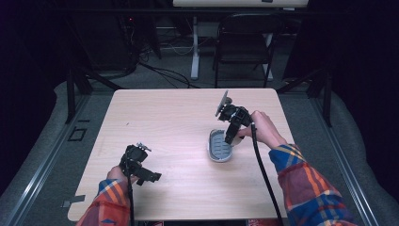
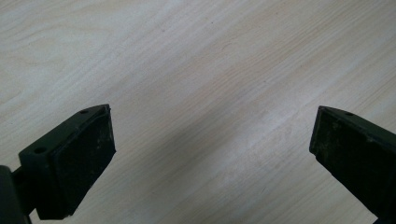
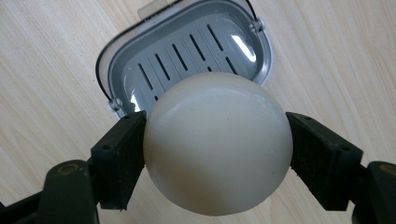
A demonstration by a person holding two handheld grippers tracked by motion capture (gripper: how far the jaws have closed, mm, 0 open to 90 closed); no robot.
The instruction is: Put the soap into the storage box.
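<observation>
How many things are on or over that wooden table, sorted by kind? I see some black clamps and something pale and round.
Hand-held grippers: 2, the left gripper open, the right gripper shut on the soap
Cream soap bar: 1
Grey slotted soap dish: 1
Total: 4 things, over one table

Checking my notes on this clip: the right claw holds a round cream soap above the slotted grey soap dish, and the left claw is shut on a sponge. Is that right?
Not quite. The left claw is open and holds nothing, as the left gripper view shows: bare table between its jaws. The rest stands: the right claw grips the cream soap above the grey soap dish.
</observation>
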